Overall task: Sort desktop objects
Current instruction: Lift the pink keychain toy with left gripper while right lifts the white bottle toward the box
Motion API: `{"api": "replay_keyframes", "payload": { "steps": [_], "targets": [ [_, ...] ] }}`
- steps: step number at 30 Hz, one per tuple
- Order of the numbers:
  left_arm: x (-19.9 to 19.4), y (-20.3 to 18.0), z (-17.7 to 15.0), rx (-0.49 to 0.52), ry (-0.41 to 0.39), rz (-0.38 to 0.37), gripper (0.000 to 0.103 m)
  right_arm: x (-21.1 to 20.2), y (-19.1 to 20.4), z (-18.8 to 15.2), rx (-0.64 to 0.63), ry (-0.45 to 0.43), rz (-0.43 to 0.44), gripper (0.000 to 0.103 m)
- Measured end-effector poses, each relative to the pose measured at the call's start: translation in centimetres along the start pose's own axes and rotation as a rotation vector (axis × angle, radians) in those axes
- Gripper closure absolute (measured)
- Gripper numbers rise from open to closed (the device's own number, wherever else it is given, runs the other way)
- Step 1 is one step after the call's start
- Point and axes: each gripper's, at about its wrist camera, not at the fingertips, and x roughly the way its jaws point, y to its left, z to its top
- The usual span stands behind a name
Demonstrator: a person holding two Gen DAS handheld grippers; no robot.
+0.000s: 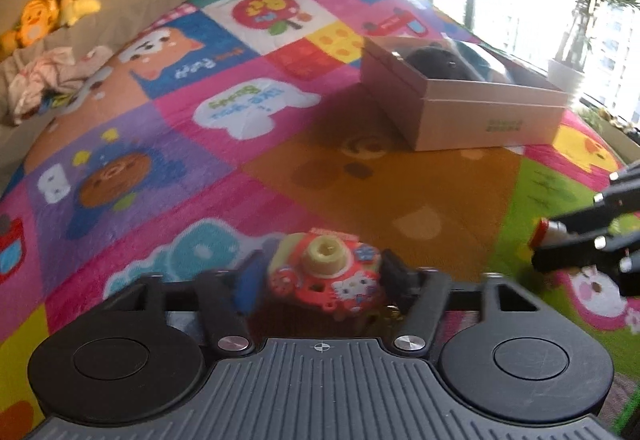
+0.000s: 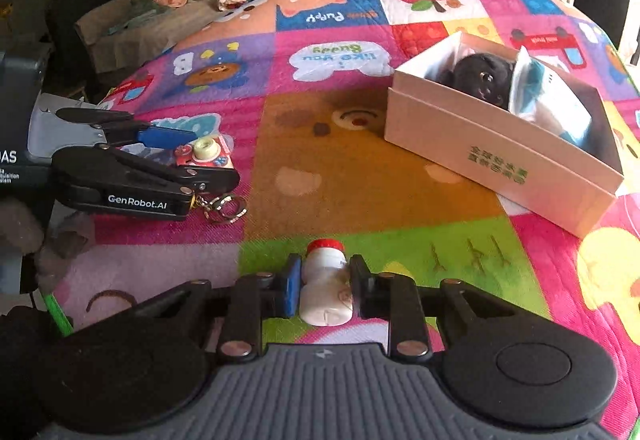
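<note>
Both grippers are loaded right now; the left gripper [image 1: 324,272] is clamped on a little red toy camera keychain [image 1: 326,274], pads pressing both its sides, and the right gripper [image 2: 325,282] is squeezed onto a small white bottle [image 2: 326,288] with a red cap, gripped around the narrow waist; both sit low over the patchwork play mat [image 2: 360,168], and I can't tell whether either item has lifted clear of it

The open cardboard box [image 2: 496,160] sits further out on the mat, well apart from both grippers, with a black round thing [image 2: 486,80] and some white and teal packaging already inside; my guess is that's where everything ends up

What I'd worry about: the key rings [image 2: 224,208] dangle loose under the toy, so they could snag the fuzzy mat or catch the box wall on the way over and tug the toy out of the pads; the bottle is smooth and rounded and only pinched at its waist, so a quick swing could let it pivot or slip; and both grippers heading for one smallish box at once might bump each other, or knock the light box sideways
</note>
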Motion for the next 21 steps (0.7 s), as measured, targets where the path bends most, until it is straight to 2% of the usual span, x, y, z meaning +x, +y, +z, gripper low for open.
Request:
{"api": "replay_keyframes", "payload": {
  "steps": [2,5,10,12,16,18,21],
  "targets": [
    [-0.4,-0.2,0.7,-0.013,-0.007,-0.007,0.04,-0.9,-0.7,0.1,0.013,-0.019,-0.01,0.078],
    [-2.2,-0.9,3.9,-0.013,-0.104,-0.058,0.04,-3.7,-2.3,1.2,0.036,-0.105,-0.04,0.078],
    [-5.6,-3.9,12.0,0.081,-0.373,-0.106,0.04,-12.3,-5.5,5.2,0.062,-0.412,-0.165,0.078],
    [-5.5,-5.5,14.4,0.112,-0.43,-0.121,0.04,-14.8,-6.8,6.4,0.073,-0.507,-0.221,0.078],
    [-2.6,-8.9,17.6,0.165,-0.436,-0.16,0.04,-16.3,-9.4,7.1,0.119,-0.571,-0.296,0.078],
    [-0.6,-10.5,18.4,0.197,-0.421,-0.169,0.039,-15.9,-10.6,7.0,0.147,-0.56,-0.308,0.078],
    [2.8,-11.3,18.6,0.181,-0.344,-0.143,0.034,-14.6,-12.2,6.3,0.184,-0.514,-0.316,0.078]
  ]
}}
